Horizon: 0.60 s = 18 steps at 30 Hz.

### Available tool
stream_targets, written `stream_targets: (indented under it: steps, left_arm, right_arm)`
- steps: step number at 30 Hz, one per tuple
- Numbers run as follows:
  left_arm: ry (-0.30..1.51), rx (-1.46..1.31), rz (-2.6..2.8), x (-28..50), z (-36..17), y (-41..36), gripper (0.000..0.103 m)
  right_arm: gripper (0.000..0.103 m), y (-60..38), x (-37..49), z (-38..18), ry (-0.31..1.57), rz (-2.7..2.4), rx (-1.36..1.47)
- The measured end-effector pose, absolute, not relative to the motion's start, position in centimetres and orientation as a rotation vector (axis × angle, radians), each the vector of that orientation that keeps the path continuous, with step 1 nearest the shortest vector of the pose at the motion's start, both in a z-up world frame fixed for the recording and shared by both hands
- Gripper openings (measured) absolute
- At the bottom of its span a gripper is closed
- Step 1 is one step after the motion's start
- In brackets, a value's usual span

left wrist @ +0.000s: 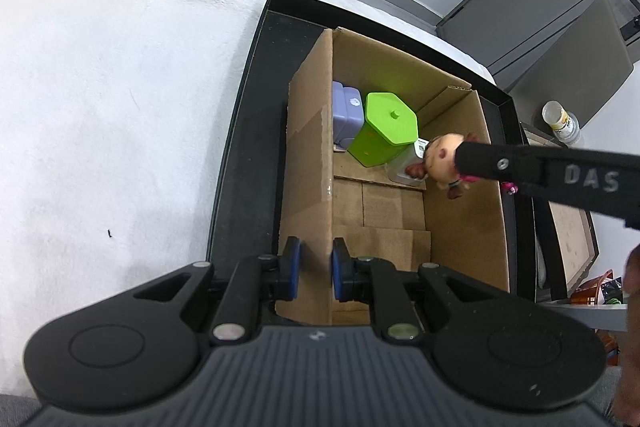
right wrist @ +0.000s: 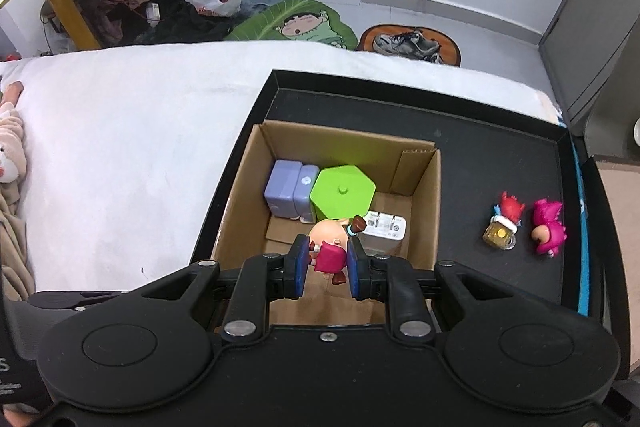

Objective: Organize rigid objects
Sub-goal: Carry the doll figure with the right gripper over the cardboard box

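An open cardboard box (right wrist: 240,203) stands in a black tray (right wrist: 480,147). Inside it are a purple case (right wrist: 288,191), a green hexagonal container (right wrist: 344,191) and a white charger (right wrist: 384,227). My right gripper (right wrist: 327,267) is shut on a small doll in a pink dress (right wrist: 328,247), hanging over the box's inside next to the charger. The left wrist view shows that doll (left wrist: 440,155) above the box's right half. My left gripper (left wrist: 315,267) is shut on the box's near left wall (left wrist: 308,155). A red figure with a mug (right wrist: 504,223) and a pink figure (right wrist: 548,227) lie on the tray, right of the box.
The tray rests on a white blanket (right wrist: 120,147) that spreads out to the left. A plush toy (right wrist: 10,147) lies at the blanket's left edge. Grey cabinets (right wrist: 592,47) stand to the right, with a bottle (left wrist: 560,121) beside them. Clothes, bags and shoes cover the floor beyond.
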<state>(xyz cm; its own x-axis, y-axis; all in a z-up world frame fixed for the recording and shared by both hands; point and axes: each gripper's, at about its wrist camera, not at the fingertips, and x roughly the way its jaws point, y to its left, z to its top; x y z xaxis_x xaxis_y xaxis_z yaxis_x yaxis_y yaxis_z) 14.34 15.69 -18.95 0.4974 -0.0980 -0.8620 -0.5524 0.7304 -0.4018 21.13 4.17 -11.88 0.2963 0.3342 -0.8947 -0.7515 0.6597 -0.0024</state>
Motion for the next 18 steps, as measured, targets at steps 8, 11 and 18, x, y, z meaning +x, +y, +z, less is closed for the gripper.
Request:
stream_targets:
  steps: [8,11,18]
  left_arm:
    - [1.033,-0.728,0.304,14.3,-19.0,15.6,0.015]
    - [1.032,-0.731,0.306,14.3,-19.0,15.6,0.015]
    - [1.035,-0.732,0.306,14.5,-19.1,15.6,0.015]
  right_arm:
    - [0.021,4.6,21.1,-14.3,1.092,0.746,-0.464]
    - [0.021,4.9,21.2,-15.0,1.109,0.741,-0.455]
    - [0.021,5.6,21.2,-15.3,1.139,0.787,-0.373]
